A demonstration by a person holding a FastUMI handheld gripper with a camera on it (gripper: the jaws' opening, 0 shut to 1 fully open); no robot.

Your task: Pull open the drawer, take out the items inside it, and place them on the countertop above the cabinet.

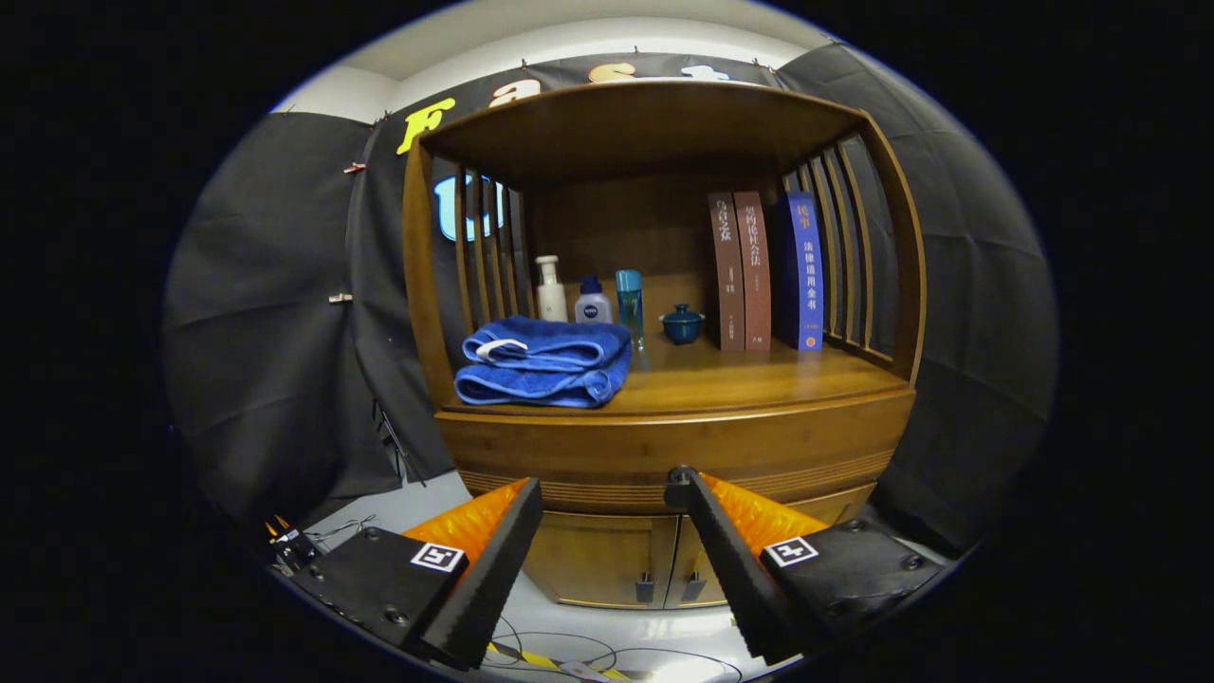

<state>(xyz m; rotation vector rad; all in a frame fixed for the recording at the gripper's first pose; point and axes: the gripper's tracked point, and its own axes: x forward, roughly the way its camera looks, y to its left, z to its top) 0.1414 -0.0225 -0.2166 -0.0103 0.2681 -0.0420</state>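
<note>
Drawer (pixel 675 455) front sits flush in the wooden cabinet (pixel 664 560), shut, just ahead of the fingers' tips; its small knob (pixel 679 473) touches or nearly touches the right fingertip. Fingers (pixel 604 491) are spread wide, gripping nothing, pointing level at the cabinet face. Above, the worktop (pixel 759 379) has bare wood along its front edge and right half. Folded blue towels (pixel 545 362) lie at its left front; bottles (pixel 593 299), a small lidded pot (pixel 682 323) and upright books (pixel 764 272) stand further back.
</note>
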